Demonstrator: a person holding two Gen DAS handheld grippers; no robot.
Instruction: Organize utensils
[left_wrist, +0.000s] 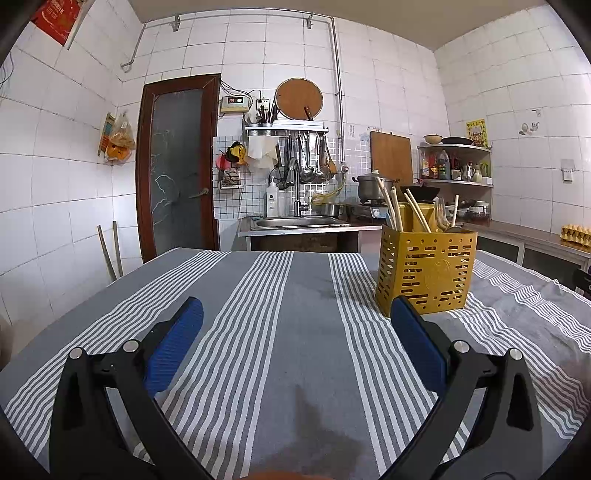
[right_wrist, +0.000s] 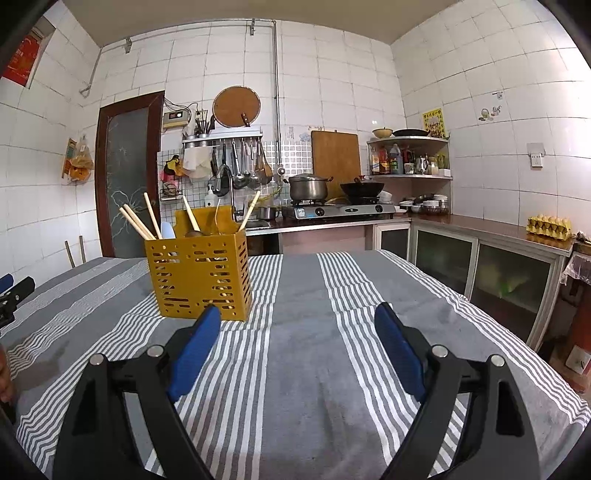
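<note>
A yellow perforated caddy (left_wrist: 424, 273) stands upright on the bench (left_wrist: 288, 332), which is covered in a grey cloth with white stripes. It already carries wooden chopsticks (right_wrist: 138, 221), a wooden fork (left_wrist: 441, 214), a pale blue spatula (right_wrist: 168, 229) and what looks like a wooden spoon (right_wrist: 192, 221), all leaning loosely in different directions. The left gripper (left_wrist: 295, 314) hovers low over the cloth to the left of the caddy, jaws spread wide with nothing between them; its right blue pad sits just in front of the caddy's near lower corner. The right gripper (right_wrist: 297, 325) hovers to the right of the caddy, also spread and empty, its left pad close to the caddy's front edge. No loose utensils show on the cloth around the caddy, so the sorting seems largely done. The main risk now is a pad clipping the caddy: it looks light and top-heavy with tall handles, so a sideways nudge could tip it or slide it on the cloth. Snagging the wrinkled cloth could drag the caddy as well.
</note>
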